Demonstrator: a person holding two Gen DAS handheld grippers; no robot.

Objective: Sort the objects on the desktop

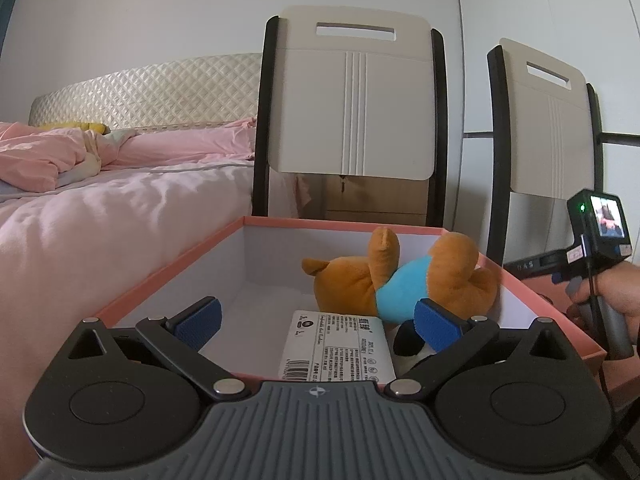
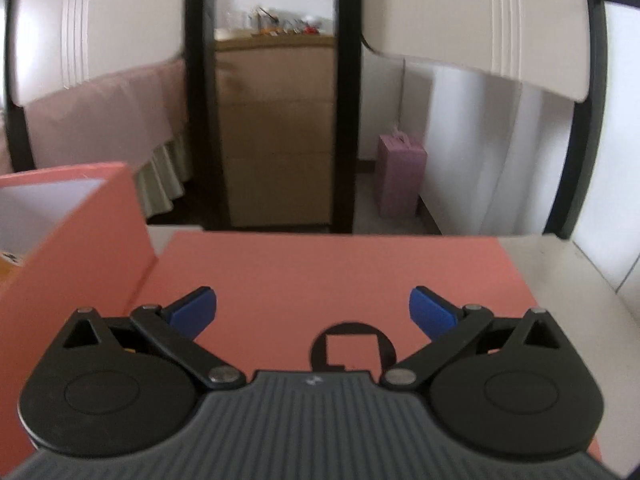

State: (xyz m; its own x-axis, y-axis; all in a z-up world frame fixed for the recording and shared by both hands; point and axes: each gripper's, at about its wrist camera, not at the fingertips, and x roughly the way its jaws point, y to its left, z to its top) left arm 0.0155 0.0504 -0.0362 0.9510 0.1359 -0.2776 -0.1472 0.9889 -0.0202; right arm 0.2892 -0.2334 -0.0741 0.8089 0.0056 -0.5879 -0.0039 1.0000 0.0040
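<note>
table [image 2: 568, 280] | white | bears: pink box [image 2: 80, 248], flat pink lid [image 2: 320, 272]

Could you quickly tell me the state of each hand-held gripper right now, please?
Left hand-held gripper: open, empty, over the pink box with the plush toy.
Right hand-held gripper: open, empty, above the pink lid.

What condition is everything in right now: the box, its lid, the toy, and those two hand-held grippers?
Pink box: open, lid off.
Lid: flat on the table beside the box, under the right hand-held gripper.
Plush dog: lying on its side inside the box.
White labelled packet: flat in the box, next to the dog.
Left hand-held gripper: open, empty, over the box.
Right hand-held gripper: open, empty.
</note>
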